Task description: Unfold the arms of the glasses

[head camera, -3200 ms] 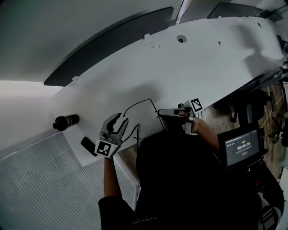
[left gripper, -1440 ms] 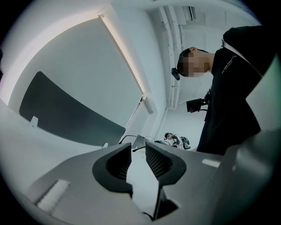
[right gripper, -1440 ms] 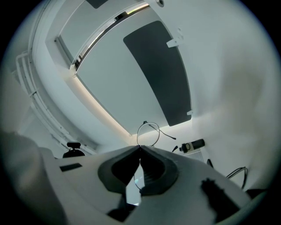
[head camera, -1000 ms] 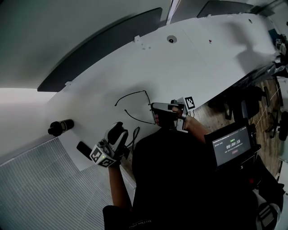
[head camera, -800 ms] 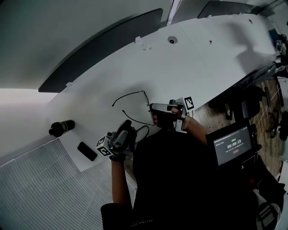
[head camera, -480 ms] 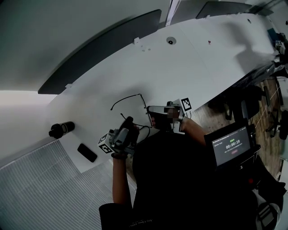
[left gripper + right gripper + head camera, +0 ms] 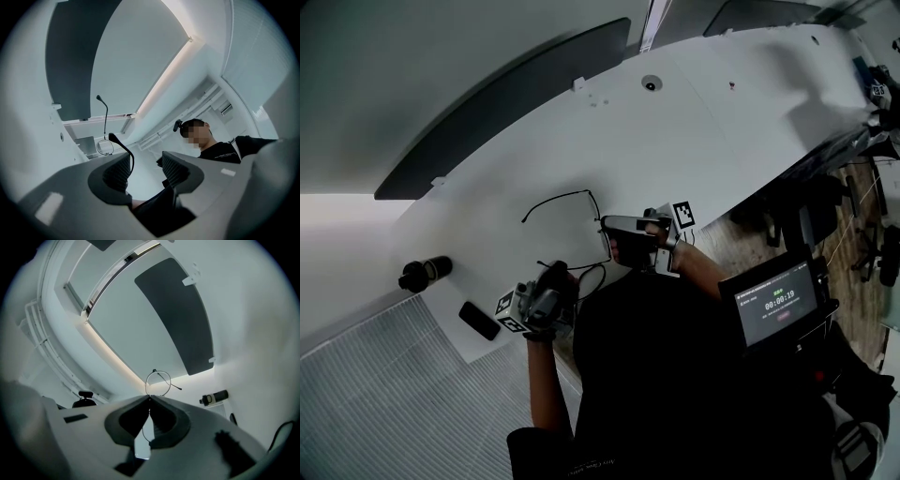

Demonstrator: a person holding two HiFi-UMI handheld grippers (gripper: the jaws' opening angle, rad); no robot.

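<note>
The thin black wire glasses hover over the white table's near edge. My right gripper is shut on their front, and in the right gripper view one lens ring sticks up above the closed tips. One arm stretches out to the left over the table. My left gripper sits just left of the glasses; its jaws have just been opening and stand wide. The other arm's dark tip curves down between the jaws, close to the left pad, and is not pinched.
A black cylinder and a flat black device lie at the table's left end. A dark cable loop hangs by the near edge. A small timer screen stands at the right by the person's body. Office chairs stand beyond the table's right side.
My left gripper has moved right from the table edge to the glasses and rolled over, its marker cube now turned aside. The right gripper holds the glasses in about the same place.
</note>
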